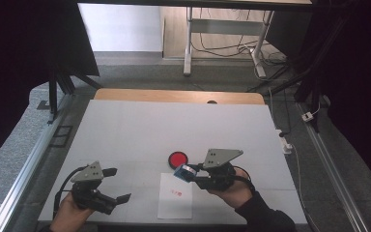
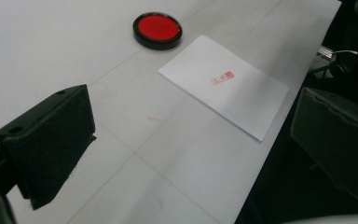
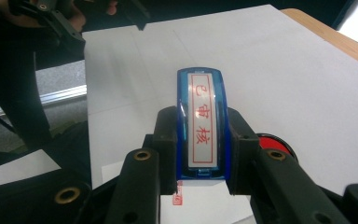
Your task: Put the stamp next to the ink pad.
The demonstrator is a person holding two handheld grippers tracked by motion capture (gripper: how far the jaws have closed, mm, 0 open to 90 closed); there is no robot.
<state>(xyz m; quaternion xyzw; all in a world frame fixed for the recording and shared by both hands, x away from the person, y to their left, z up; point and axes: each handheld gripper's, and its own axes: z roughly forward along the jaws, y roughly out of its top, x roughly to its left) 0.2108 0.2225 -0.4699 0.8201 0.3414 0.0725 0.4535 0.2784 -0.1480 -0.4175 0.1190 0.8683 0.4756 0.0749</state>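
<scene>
My right gripper is shut on a blue stamp with a white label of red characters, held just above the white sheet of paper. The sheet carries one small red stamp mark and lies near the table's front edge. A round red ink pad in a black case sits just beyond the sheet. My left gripper hovers at the front left, open, with nothing between its fingers.
The white table top spreads out behind the ink pad, with a wooden edge at the far side. Metal rails run along both sides of the table. Cables and a desk frame lie on the floor beyond.
</scene>
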